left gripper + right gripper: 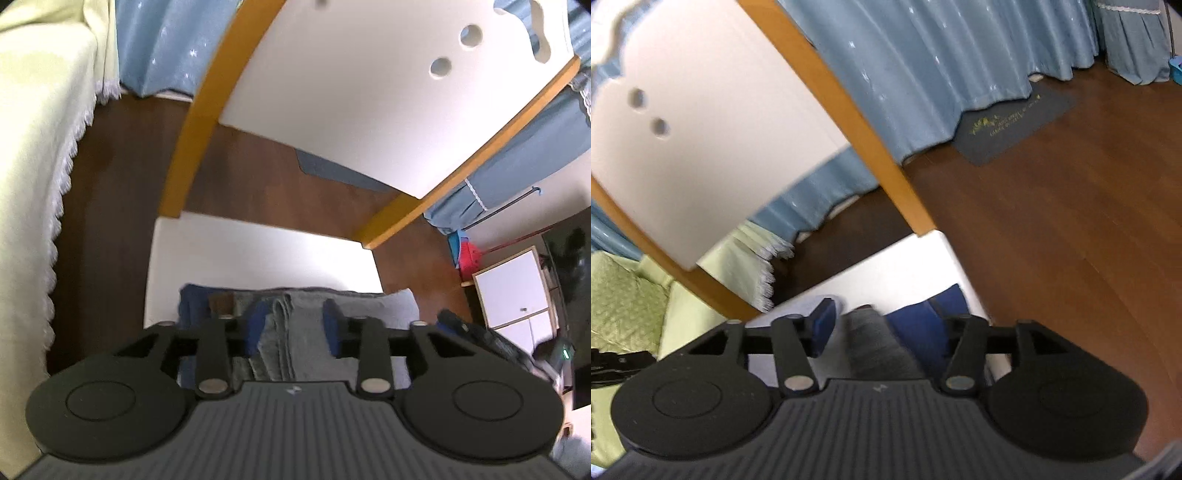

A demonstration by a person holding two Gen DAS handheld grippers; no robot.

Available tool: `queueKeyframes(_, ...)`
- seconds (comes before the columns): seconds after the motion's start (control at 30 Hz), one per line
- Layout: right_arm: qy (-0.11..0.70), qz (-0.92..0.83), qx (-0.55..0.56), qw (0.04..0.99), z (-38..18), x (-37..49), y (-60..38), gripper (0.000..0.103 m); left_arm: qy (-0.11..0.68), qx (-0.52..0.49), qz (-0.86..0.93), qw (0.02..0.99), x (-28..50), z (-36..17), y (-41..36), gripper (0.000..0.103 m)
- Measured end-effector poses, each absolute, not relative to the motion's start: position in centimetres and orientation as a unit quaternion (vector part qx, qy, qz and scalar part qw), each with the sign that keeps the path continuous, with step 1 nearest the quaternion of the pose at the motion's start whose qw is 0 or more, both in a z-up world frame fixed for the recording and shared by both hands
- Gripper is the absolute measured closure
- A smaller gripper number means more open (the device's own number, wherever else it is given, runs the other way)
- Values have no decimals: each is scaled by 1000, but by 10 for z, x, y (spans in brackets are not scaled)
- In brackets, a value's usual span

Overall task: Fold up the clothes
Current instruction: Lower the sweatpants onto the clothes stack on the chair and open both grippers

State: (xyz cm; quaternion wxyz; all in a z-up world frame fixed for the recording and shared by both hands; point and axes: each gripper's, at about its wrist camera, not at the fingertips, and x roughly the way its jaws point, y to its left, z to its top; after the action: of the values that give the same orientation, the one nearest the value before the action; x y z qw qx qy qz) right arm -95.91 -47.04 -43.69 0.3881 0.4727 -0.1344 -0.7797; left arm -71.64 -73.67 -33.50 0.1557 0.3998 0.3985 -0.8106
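Observation:
A folded grey garment (314, 321) lies on a white seat (258, 254), with a dark blue garment (192, 306) at its left. My left gripper (295, 325) hovers over the grey folds, its blue pads apart, holding nothing that I can see. In the right wrist view the grey garment (875, 343) and the blue garment (916, 325) lie on the same white seat (886, 266). My right gripper (882, 325) is open above them. Its right pad is hard to tell from the blue cloth.
A white chair back with orange wooden rails (354, 110) rises beyond the seat. Brown wood floor (1052, 221) surrounds it. A pale green covered sofa (33, 147) stands at the left, blue curtains (923, 74) behind, a white cabinet (513, 291) at the right, a grey mat (1015, 129) on the floor.

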Motion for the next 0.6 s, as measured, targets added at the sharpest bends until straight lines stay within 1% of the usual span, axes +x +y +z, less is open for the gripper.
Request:
queueKeyframes(0.03,-141,-777,472,393,-432,-950,-467,46,401,400,-809,156,-718,-337,-737,62)
queueKeyframes(0.1,-140,-769,476,404,-427,-932,-465,45,397,400,-812,152,-725,-341,-735,62)
queueKeyframes(0.17,-112,-755,467,447,-415,-890,-470,45,367,408,-822,149,-733,-342,-730,67)
queueKeyframes(0.2,-96,-748,459,469,-411,-873,-478,47,353,412,-827,148,-736,-342,-727,71)
queueKeyframes(0.23,-80,-743,452,487,-407,-858,-485,52,342,415,-830,148,-737,-341,-725,81)
queueKeyframes(0.27,-58,-737,445,506,-402,-842,-492,54,332,419,-832,146,-739,-341,-724,89)
queueKeyframes(0.3,-32,-727,434,531,-396,-820,-502,54,323,424,-834,142,-741,-341,-722,89)
queueKeyframes(0.4,-1,-714,407,570,-384,-781,-518,54,310,432,-836,139,-744,-340,-722,91)
queueKeyframes(0.43,16,-707,393,587,-381,-763,-528,55,308,433,-836,139,-744,-340,-722,91)
queueKeyframes(0.6,77,-702,338,622,-377,-726,-543,55,303,436,-837,132,-742,-342,-722,91)
